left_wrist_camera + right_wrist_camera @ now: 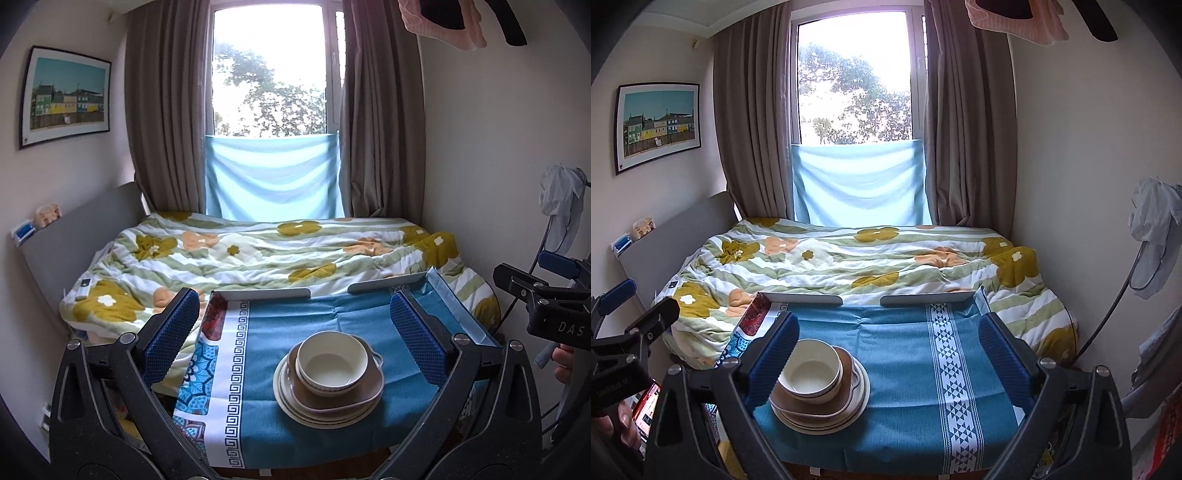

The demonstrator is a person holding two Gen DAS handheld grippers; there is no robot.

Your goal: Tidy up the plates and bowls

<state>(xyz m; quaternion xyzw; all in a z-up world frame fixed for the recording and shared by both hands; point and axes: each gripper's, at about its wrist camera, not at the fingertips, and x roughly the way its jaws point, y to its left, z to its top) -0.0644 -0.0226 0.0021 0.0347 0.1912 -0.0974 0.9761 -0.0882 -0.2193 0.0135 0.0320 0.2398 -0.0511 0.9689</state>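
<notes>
A cream bowl [332, 363] sits upright on top of a brown squarish plate [364, 397], which rests on a stack of cream round plates [295, 406]. The stack stands on the near part of the worktop [332, 317], left of its middle, on a blue cloth [266, 424].

The left gripper [295, 339] is held level above the near edge of the worktop, pointing toward the far wall. Its blue-padded fingers [170, 332] are spread wide, and the stack lies between them without contact. The right gripper [886, 350] is held level beside it on the right, also spread wide and holding nothing. In the right wrist view, its left finger [772, 362] overlaps the near left side of the stack; whether it touches cannot be determined. A hand [613, 424] grips the handle of the left gripper at the near left of that view.

The blue cloth has a white patterned band [949, 369] on the right and a white key-pattern band [234, 387] on the left. Beyond the far edge of the worktop is a bed [258, 251] with a floral striped quilt. Behind the bed is a bright window [269, 74] flanked by brown curtains [166, 110], with a light blue cloth [271, 173] across its lower part. A framed picture [64, 98] hangs on the left wall.
</notes>
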